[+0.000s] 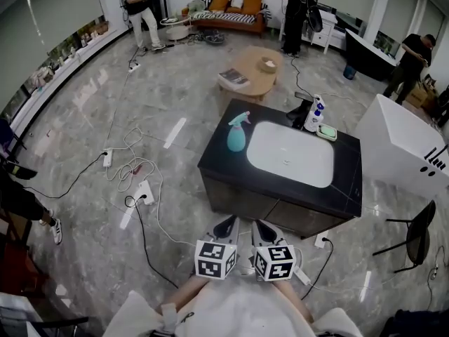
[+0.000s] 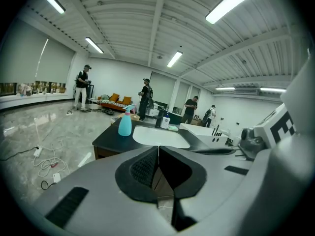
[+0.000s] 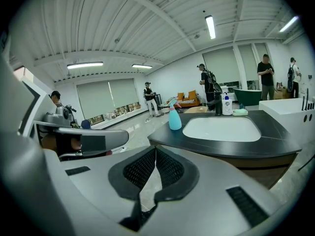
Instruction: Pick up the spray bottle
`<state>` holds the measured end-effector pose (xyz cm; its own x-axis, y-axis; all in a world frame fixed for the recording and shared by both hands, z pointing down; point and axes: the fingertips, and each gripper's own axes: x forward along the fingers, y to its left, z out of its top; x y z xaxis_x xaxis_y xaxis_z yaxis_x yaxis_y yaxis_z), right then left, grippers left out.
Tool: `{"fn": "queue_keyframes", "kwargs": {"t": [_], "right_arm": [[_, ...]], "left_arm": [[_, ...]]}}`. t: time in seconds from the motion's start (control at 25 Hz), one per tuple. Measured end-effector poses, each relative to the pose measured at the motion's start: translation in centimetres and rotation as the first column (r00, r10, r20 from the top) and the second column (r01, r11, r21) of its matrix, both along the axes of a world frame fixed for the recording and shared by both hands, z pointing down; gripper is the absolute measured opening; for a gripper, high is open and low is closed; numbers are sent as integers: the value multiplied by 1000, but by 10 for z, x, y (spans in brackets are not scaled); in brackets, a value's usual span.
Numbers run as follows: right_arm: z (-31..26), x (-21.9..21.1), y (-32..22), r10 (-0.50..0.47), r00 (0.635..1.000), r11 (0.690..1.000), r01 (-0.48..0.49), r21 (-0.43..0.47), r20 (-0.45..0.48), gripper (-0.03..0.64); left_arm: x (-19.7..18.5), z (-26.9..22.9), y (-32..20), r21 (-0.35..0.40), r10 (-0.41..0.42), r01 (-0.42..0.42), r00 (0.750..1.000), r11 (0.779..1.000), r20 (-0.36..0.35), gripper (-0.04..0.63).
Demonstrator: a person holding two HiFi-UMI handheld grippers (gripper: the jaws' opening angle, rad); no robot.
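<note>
A light blue spray bottle (image 1: 236, 133) stands upright at the far left corner of the black vanity counter (image 1: 223, 159), left of the white sink basin (image 1: 290, 153). It also shows in the left gripper view as the bottle (image 2: 125, 123) and in the right gripper view as the bottle (image 3: 174, 116). My left gripper (image 1: 226, 226) and right gripper (image 1: 264, 229) hang side by side in front of the counter's near edge, well short of the bottle. Both are shut with nothing between the jaws; the left gripper (image 2: 158, 151) and right gripper (image 3: 155, 153) point toward the counter.
A soap bottle (image 1: 315, 113) and a green soap dish (image 1: 326, 133) sit at the counter's far right. A white bathtub (image 1: 407, 146) stands to the right with a black chair (image 1: 415, 234). Cables and power strips (image 1: 142, 190) lie on the floor left. Several people stand far off.
</note>
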<state>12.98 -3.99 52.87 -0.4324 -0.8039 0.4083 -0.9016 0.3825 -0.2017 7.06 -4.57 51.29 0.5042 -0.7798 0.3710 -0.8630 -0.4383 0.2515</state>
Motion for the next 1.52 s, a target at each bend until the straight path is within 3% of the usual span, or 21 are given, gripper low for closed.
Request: {"fn": "queue_keyframes", "kwargs": {"t": [0.68, 1.0, 1.52], "right_arm": [[3, -12, -74, 12, 1000, 1000, -12, 4, -23, 26], [8, -24, -121, -12, 999, 999, 11, -31, -49, 26], [7, -34, -190, 64, 997, 997, -65, -31, -43, 26]], "left_arm": [[-10, 5, -76, -4, 19, -19, 1000, 1000, -20, 29], [-23, 18, -118, -62, -7, 4, 999, 998, -49, 29], [-31, 18, -199, -58, 87, -89, 995, 994, -41, 29]]}}
